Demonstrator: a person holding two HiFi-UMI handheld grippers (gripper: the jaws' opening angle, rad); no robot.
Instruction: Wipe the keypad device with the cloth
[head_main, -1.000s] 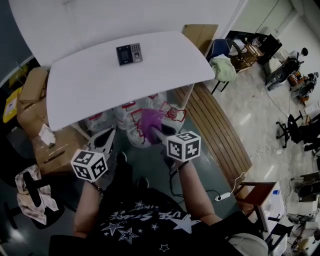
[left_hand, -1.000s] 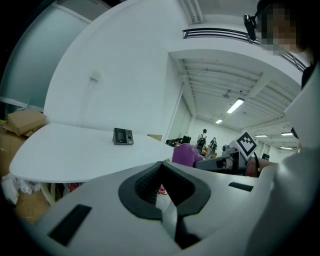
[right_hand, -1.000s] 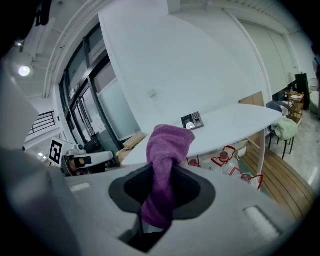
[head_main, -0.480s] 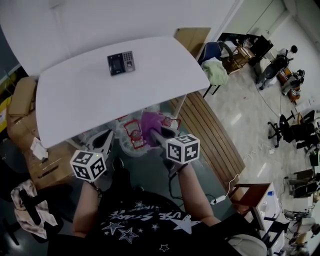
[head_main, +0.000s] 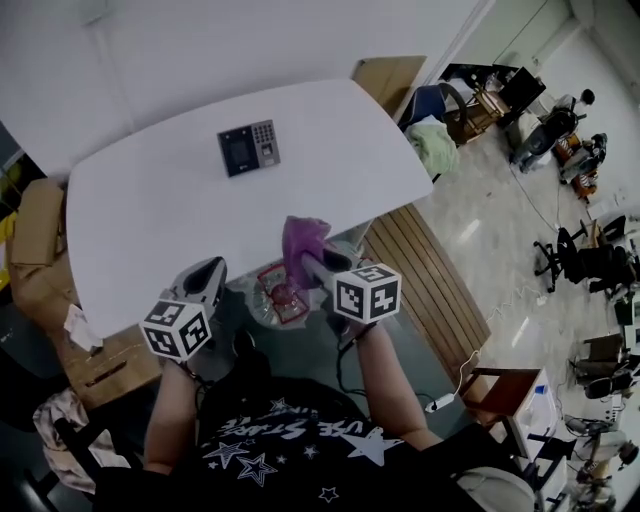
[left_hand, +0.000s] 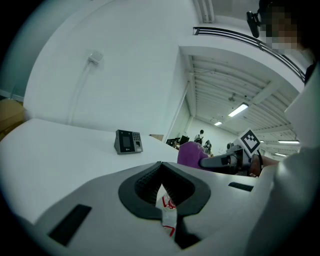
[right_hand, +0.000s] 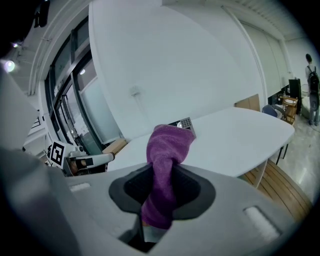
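My right gripper (head_main: 306, 262) pinches the purple cloth (head_main: 300, 240), bunched upright and, I judge, ready for wiping. My left gripper (head_main: 205, 276) has its jaws pressed together on nothing. The keypad (head_main: 249, 148) stands at twelve o'clock, well apart from both, on a bare white table (head_main: 140, 220). Boxes (head_main: 40, 240) sit at nine o'clock, and a chair (head_main: 428, 100) at two.

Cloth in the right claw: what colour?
The cloth is purple, clearest in the right gripper view.

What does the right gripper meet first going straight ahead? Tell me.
Probably the keypad device, dead ahead behind the cloth that the right gripper holds, across the white table; depth is unclear.
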